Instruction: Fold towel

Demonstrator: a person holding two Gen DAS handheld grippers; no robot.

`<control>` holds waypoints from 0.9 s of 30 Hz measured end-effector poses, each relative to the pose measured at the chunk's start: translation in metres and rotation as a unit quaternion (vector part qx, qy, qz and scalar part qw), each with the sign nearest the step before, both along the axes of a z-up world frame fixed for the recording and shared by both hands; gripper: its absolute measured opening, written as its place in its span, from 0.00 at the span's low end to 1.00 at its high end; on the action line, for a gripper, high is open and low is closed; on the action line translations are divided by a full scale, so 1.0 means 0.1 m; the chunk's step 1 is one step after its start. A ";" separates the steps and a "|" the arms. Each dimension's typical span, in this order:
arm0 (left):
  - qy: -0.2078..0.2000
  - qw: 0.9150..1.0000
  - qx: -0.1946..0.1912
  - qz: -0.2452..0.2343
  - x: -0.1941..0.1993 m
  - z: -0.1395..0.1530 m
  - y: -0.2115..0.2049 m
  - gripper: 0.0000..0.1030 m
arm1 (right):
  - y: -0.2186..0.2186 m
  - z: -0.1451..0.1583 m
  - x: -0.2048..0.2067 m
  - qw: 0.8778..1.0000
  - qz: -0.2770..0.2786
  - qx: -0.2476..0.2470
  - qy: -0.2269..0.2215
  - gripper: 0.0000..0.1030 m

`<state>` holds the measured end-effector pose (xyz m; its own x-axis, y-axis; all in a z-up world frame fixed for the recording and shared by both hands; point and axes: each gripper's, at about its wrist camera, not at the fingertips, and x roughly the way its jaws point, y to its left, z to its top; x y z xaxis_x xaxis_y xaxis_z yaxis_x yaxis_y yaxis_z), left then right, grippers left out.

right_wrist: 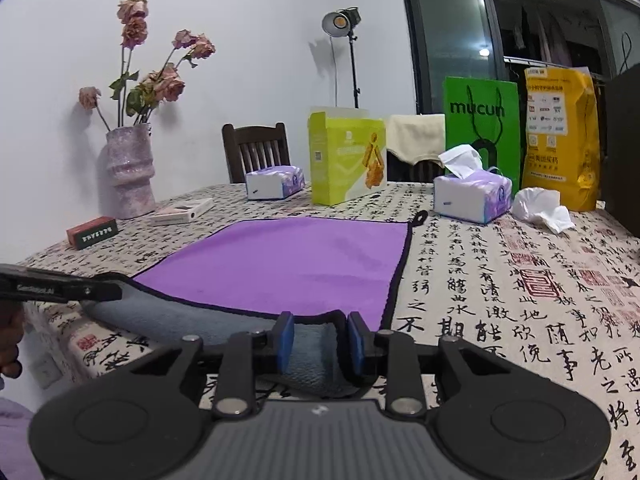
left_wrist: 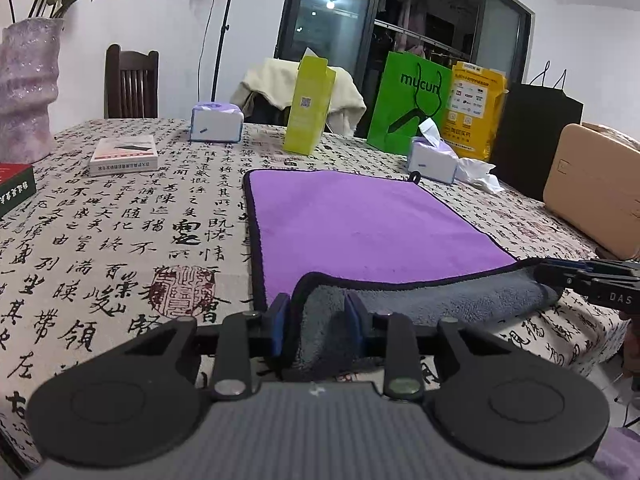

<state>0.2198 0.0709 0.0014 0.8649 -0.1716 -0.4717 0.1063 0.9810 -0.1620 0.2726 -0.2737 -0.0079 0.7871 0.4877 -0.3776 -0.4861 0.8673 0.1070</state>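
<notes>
Purple towel (left_wrist: 360,220) flat near the surface's (left_wrist: 120,240) front edge, near corners pinched, grey underside up, by left tool (left_wrist: 316,320) and right tool (right_wrist: 320,340); first fold begun, next likely carrying both corners toward the far edge.

Left gripper (left_wrist: 317,322): level, blue pads (left_wrist: 279,320) pinched on towel (left_wrist: 360,220) fold between the jaws.
Right gripper (right_wrist: 320,340): level, pinching towel edge likewise.
</notes>
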 end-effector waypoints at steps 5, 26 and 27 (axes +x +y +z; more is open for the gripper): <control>0.001 1.000 0.002 -0.009 0.03 0.01 -0.01 0.18 | 0.08 -0.02 0.04 1.000 0.002 -0.016 0.016 0.26; -0.051 0.998 0.032 -0.027 0.24 0.34 0.00 0.05 | 0.19 0.23 0.27 0.998 -0.004 -0.055 -0.025 0.04; -0.055 0.998 0.032 -0.029 0.27 0.38 0.00 0.05 | 0.20 0.26 0.30 0.998 -0.002 -0.053 -0.026 0.04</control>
<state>0.2471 0.0709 0.0396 0.9013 -0.1955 -0.3867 0.1771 0.9807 -0.0829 0.3023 -0.2537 0.0183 0.8087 0.4440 -0.3858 -0.4854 0.8742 -0.0114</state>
